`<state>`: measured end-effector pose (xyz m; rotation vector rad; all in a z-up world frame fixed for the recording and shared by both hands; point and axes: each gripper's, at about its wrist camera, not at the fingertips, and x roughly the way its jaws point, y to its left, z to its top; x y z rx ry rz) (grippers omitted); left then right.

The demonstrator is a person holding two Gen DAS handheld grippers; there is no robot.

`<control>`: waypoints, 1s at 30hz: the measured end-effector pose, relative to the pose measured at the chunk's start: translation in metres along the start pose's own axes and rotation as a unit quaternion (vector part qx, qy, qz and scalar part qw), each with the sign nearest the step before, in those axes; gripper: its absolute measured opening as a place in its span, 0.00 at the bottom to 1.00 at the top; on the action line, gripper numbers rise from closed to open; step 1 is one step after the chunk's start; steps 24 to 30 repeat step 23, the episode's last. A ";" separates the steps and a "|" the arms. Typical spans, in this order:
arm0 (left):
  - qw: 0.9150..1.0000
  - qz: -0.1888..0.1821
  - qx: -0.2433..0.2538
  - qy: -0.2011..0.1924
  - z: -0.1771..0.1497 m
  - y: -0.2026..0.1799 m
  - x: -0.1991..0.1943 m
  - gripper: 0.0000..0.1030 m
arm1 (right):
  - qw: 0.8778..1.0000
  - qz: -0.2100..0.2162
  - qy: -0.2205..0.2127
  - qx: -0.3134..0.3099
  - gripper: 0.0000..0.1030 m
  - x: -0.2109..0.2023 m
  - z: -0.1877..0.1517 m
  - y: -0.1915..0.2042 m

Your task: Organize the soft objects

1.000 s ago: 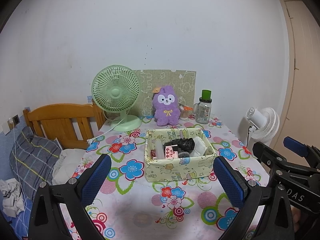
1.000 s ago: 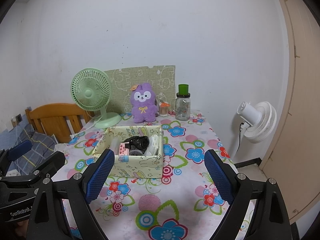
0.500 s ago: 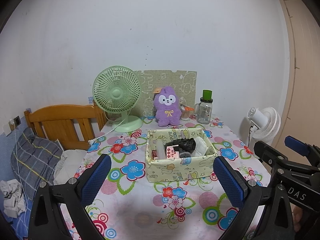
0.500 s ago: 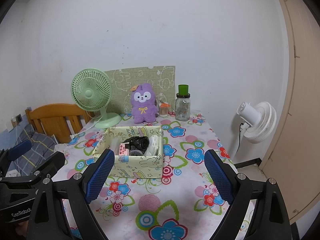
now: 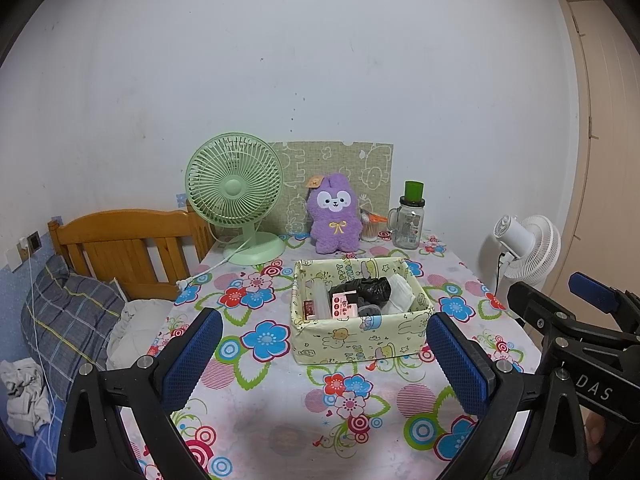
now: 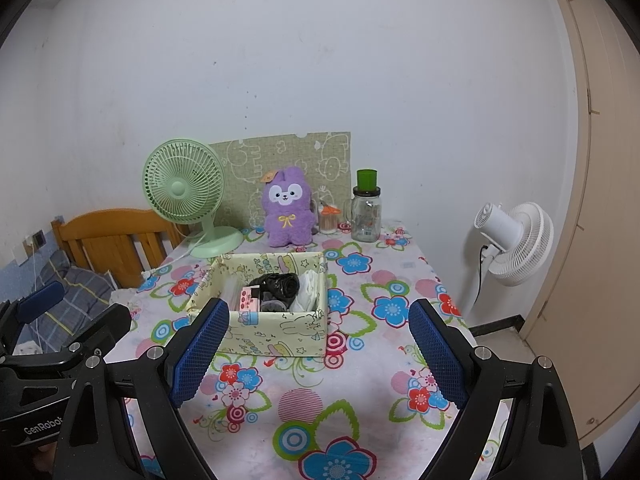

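Barely begun: both claws (image 5: 324, 354) (image 6: 319, 354) wide open and empty, plush (image 5: 335, 213) outside half-filled box (image 5: 360, 346).

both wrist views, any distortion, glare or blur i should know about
Left wrist view: strong fisheye, black corners, the door frame bows; lighting soft and even, no glare, the purple plush sharp. Right wrist view: same bowing and vignette, the storage box crisp, no motion blur.
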<state>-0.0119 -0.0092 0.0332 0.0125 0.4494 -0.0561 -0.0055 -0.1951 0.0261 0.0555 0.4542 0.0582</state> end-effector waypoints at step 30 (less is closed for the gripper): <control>1.000 0.003 0.000 -0.009 0.002 0.001 -0.008 1.00 | 1.000 0.001 -0.005 -0.001 0.90 -0.003 0.001 0.001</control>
